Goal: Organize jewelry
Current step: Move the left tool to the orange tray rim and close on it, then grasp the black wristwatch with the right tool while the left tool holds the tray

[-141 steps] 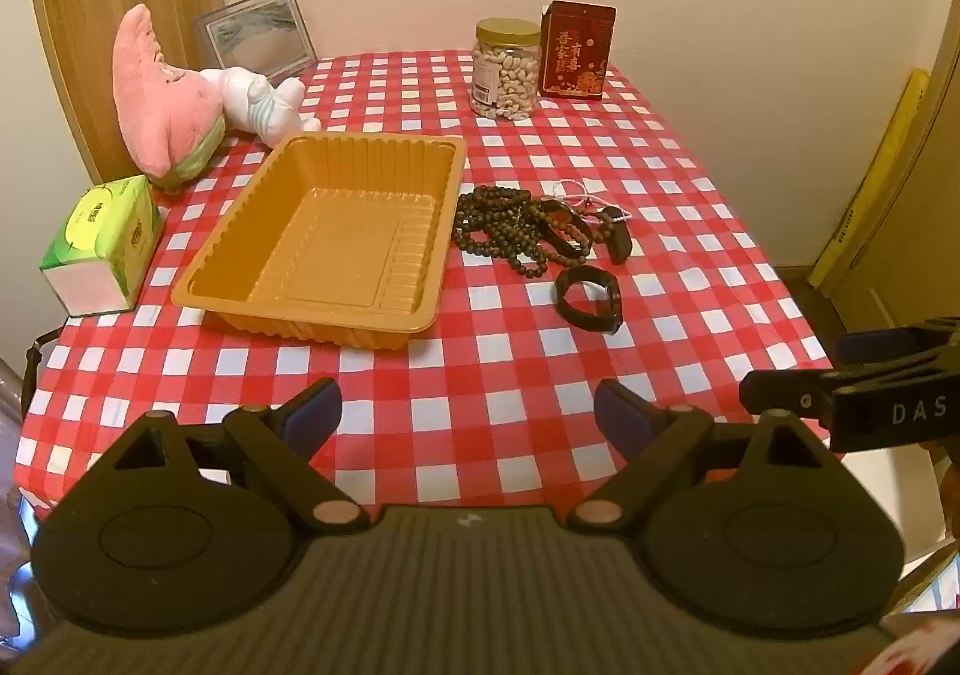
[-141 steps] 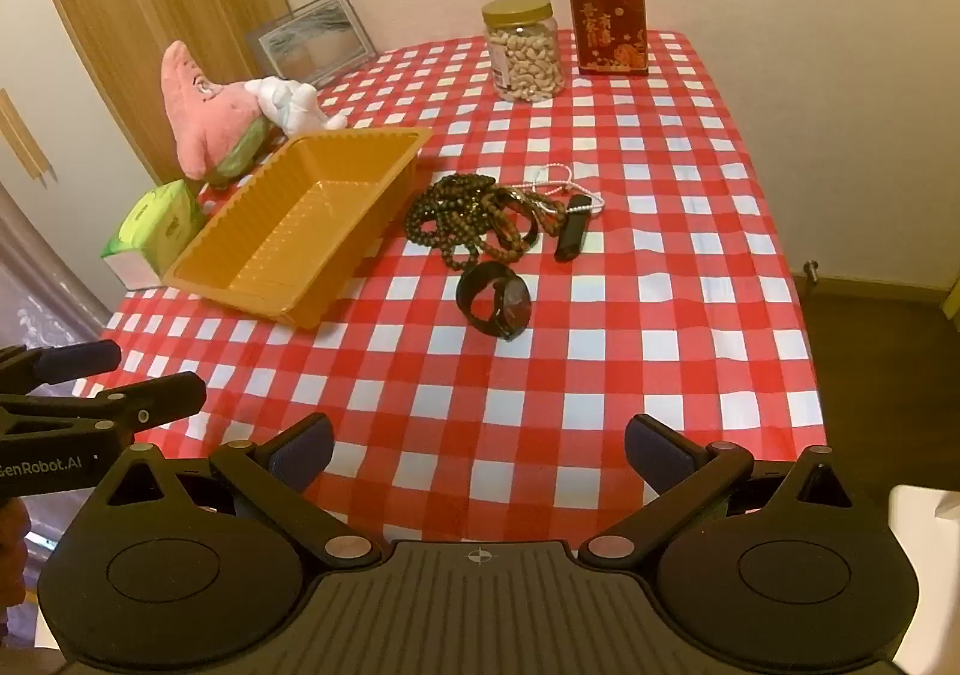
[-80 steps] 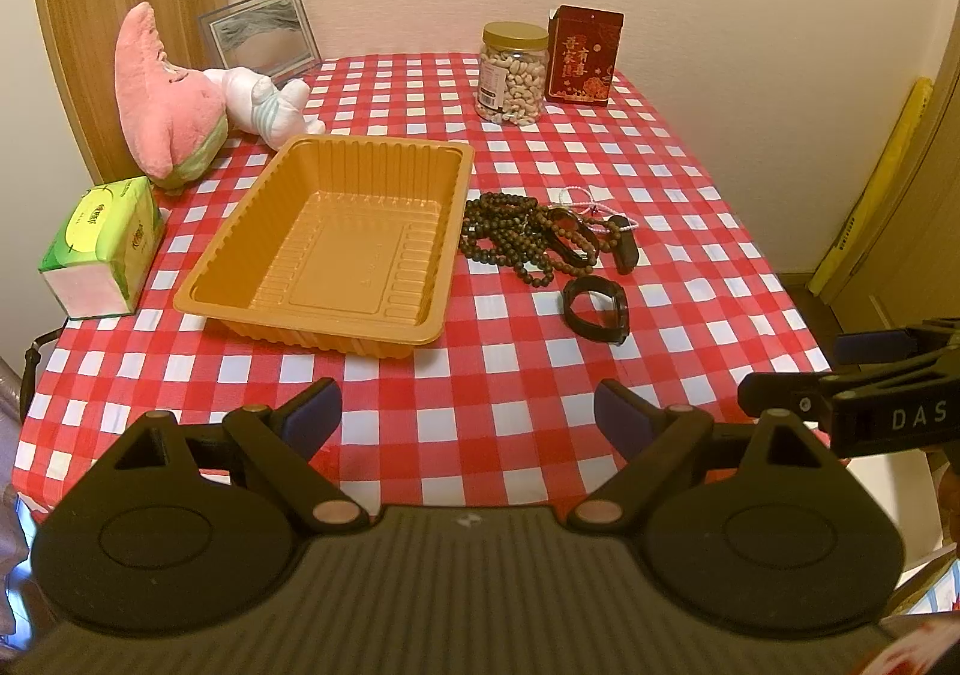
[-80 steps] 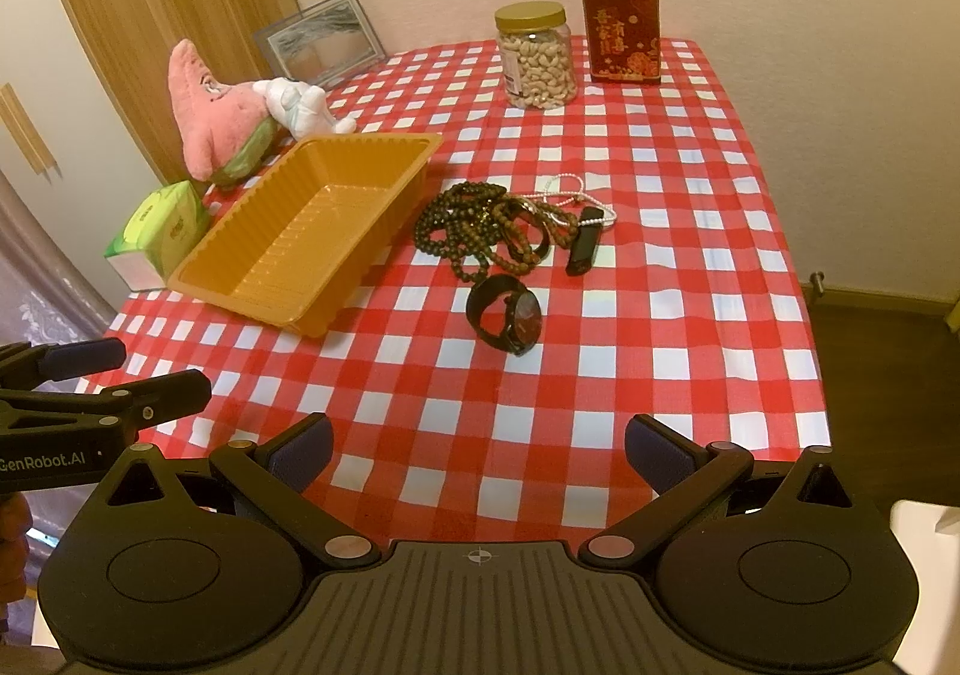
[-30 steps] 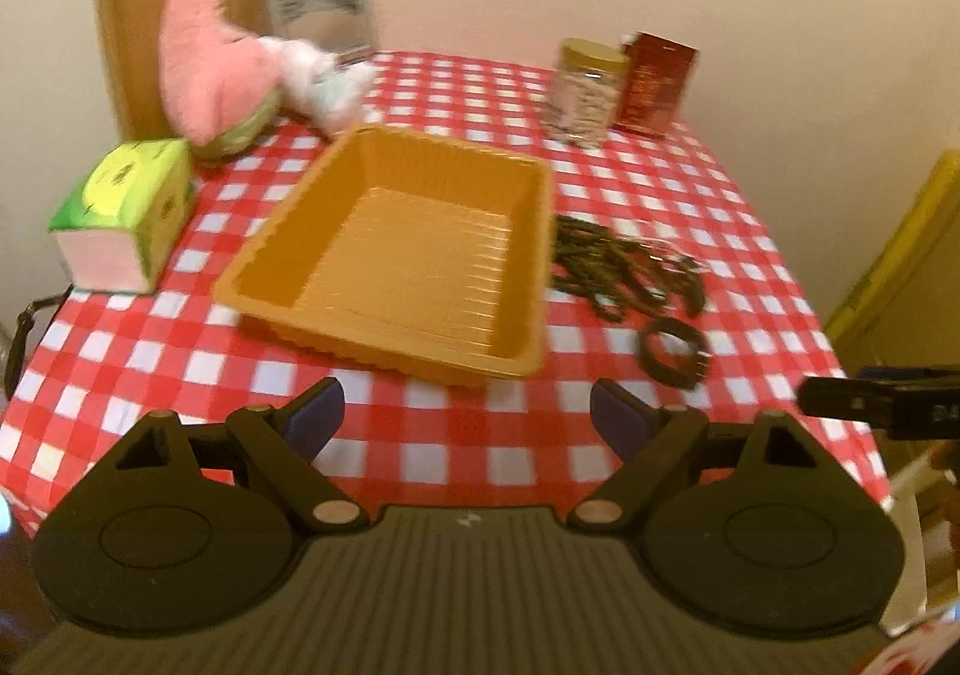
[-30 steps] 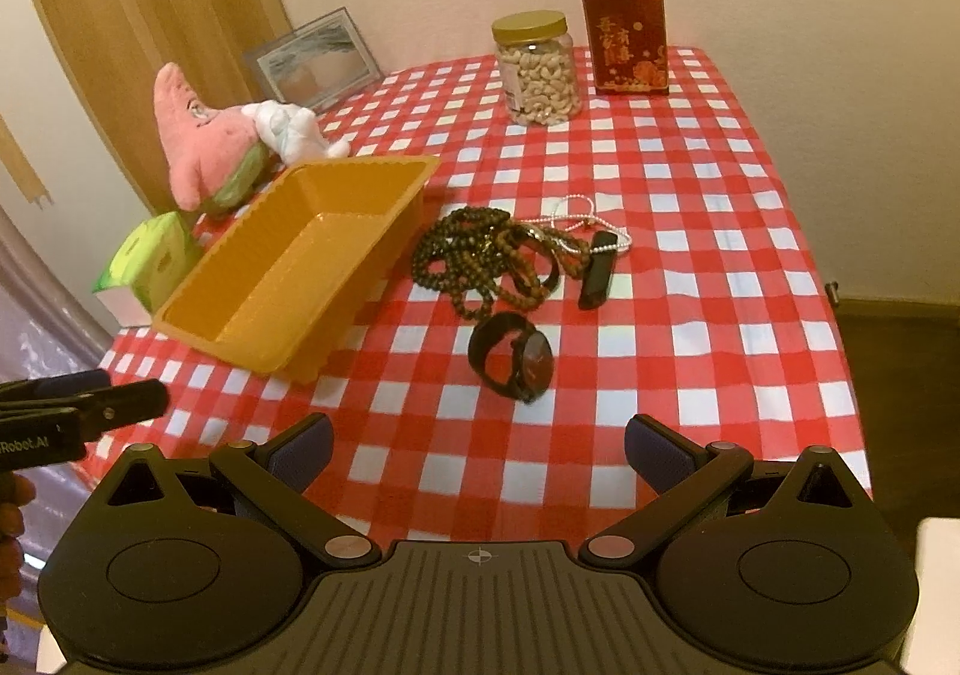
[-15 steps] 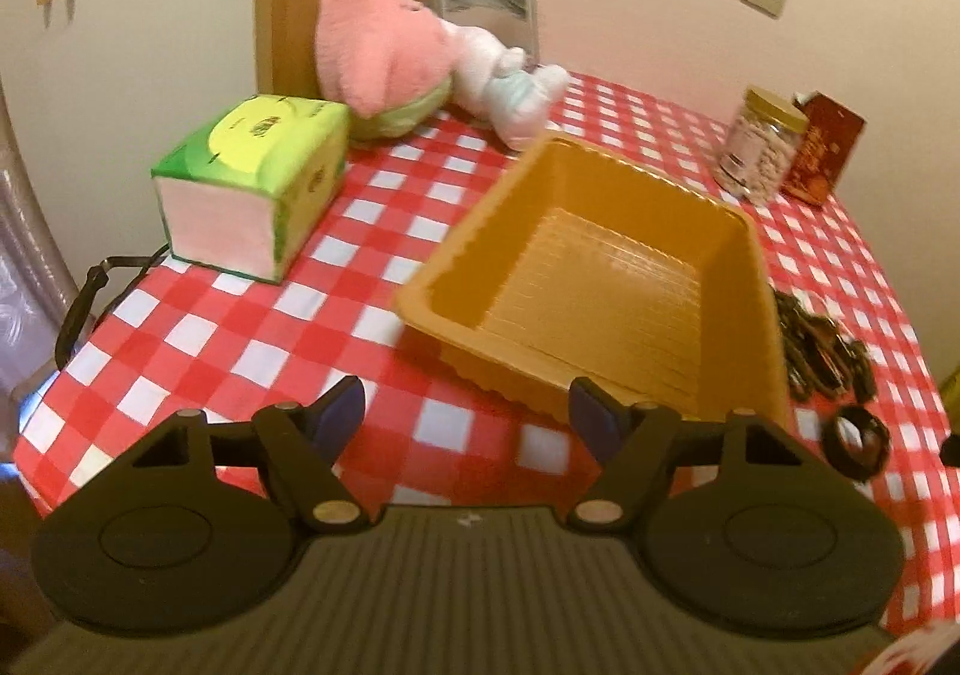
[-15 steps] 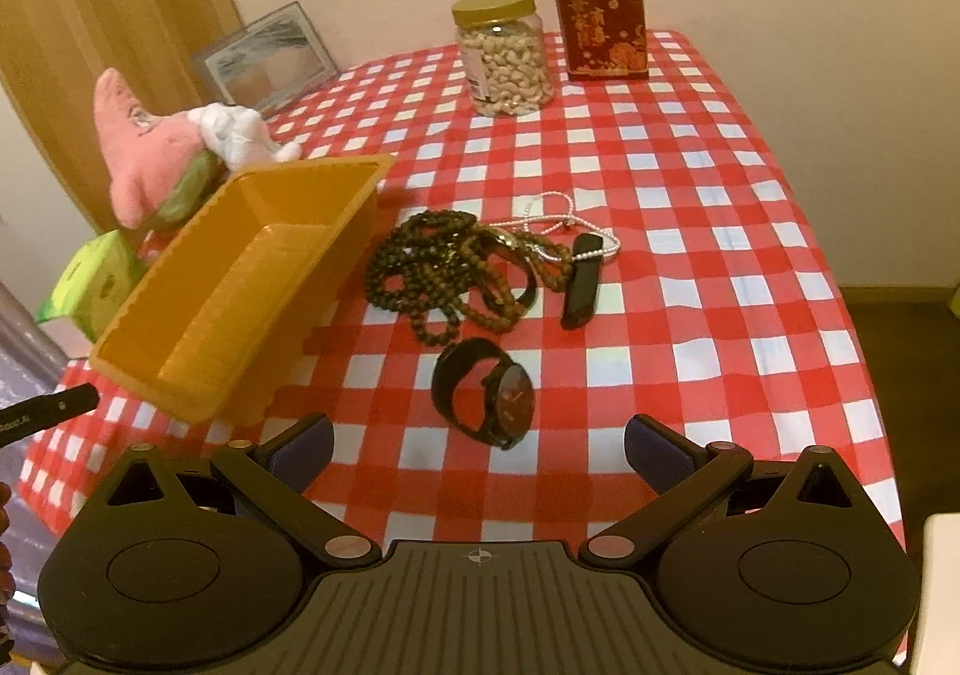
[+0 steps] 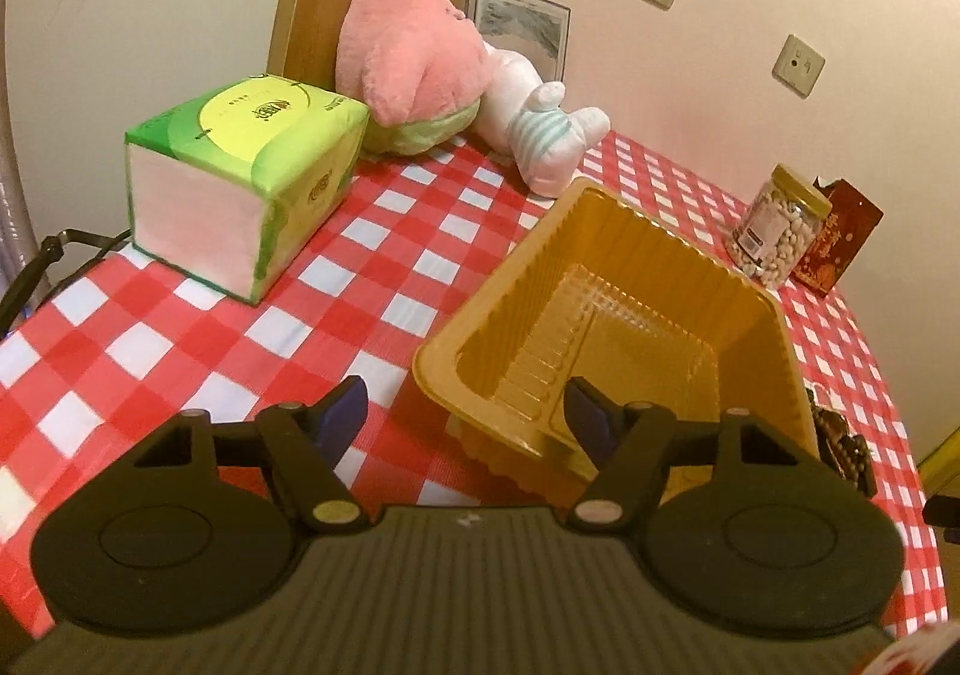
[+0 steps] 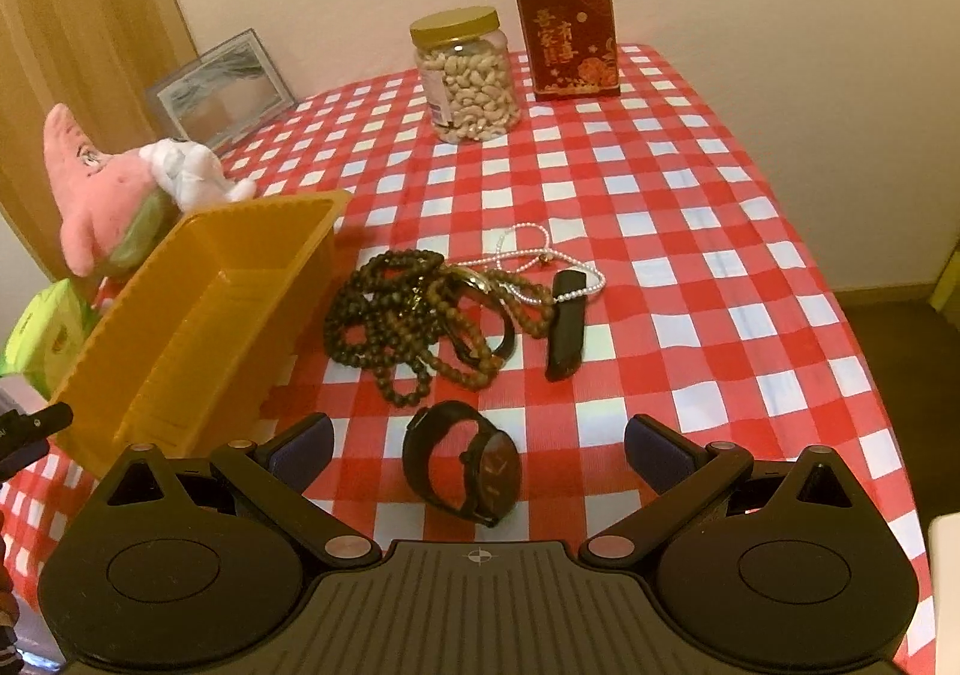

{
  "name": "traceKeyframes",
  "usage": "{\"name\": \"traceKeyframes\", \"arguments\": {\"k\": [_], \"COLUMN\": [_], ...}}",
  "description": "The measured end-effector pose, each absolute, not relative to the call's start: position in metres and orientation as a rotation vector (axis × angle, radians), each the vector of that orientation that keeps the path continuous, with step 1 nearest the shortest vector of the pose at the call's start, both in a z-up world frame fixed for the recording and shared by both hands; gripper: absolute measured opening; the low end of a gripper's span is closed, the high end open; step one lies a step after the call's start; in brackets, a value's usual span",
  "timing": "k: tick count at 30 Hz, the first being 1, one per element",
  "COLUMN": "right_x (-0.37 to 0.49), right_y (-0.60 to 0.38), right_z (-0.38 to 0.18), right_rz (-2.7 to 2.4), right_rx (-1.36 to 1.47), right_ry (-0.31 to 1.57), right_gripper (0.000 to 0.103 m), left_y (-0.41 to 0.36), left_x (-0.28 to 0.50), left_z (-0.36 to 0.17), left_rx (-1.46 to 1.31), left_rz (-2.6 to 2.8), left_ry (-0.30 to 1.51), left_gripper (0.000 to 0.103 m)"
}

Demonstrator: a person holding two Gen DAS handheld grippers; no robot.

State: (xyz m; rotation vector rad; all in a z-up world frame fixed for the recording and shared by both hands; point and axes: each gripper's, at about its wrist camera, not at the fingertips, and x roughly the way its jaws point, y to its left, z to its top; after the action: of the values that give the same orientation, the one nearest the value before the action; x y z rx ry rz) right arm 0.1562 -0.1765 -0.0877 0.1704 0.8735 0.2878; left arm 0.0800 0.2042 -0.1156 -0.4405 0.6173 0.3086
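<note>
Warm, dim, yellowish indoor light tints both views. The fisheye lens bends the walls and darkens the corners. The left wrist view is slightly soft. The orange tray (image 10: pixel 198 309) casts a soft shadow toward three o'clock on the checked surface (image 10: pixel 690 231).

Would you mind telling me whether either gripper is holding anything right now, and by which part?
Nothing is held. The left gripper, its jaws just closing, straddles the tray corner without pressing it. The right gripper hangs open above the watch.
</note>
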Motion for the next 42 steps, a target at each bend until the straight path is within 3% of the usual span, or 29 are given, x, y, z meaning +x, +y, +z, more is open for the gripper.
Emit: {"name": "traceKeyframes", "arguments": {"k": [4,11,20,28,40,42], "right_x": [0.162,0.165,0.164,0.163,0.157,0.157], "right_y": [-0.174,-0.167,-0.167,-0.169,-0.17,-0.169], "right_z": [-0.092,-0.1,-0.105,-0.106,-0.105,-0.104], "right_rz": [0.276,0.268,0.253,0.237,0.241,0.258], "right_rx": [0.172,0.143,0.131,0.132,0.117,0.11], "right_ry": [0.889,0.915,0.938,0.943,0.928,0.923], "right_gripper": [0.103,0.103,0.103,0.103,0.102,0.096], "left_y": [0.207,0.205,0.204,0.201,0.189,0.186], "left_x": [0.083,0.093,0.102,0.102,0.086,0.083], "left_z": [-0.126,-0.141,-0.147,-0.144,-0.118,-0.111], "left_rx": [-0.47,-0.501,-0.463,-0.39,-0.199,-0.162], "left_rz": [0.313,0.309,0.286,0.293,0.286,0.284], "left_ry": [0.575,0.524,0.508,0.489,0.43,0.418], "left_gripper": [0.066,0.049,0.037,0.016,0.014,0.013]}}
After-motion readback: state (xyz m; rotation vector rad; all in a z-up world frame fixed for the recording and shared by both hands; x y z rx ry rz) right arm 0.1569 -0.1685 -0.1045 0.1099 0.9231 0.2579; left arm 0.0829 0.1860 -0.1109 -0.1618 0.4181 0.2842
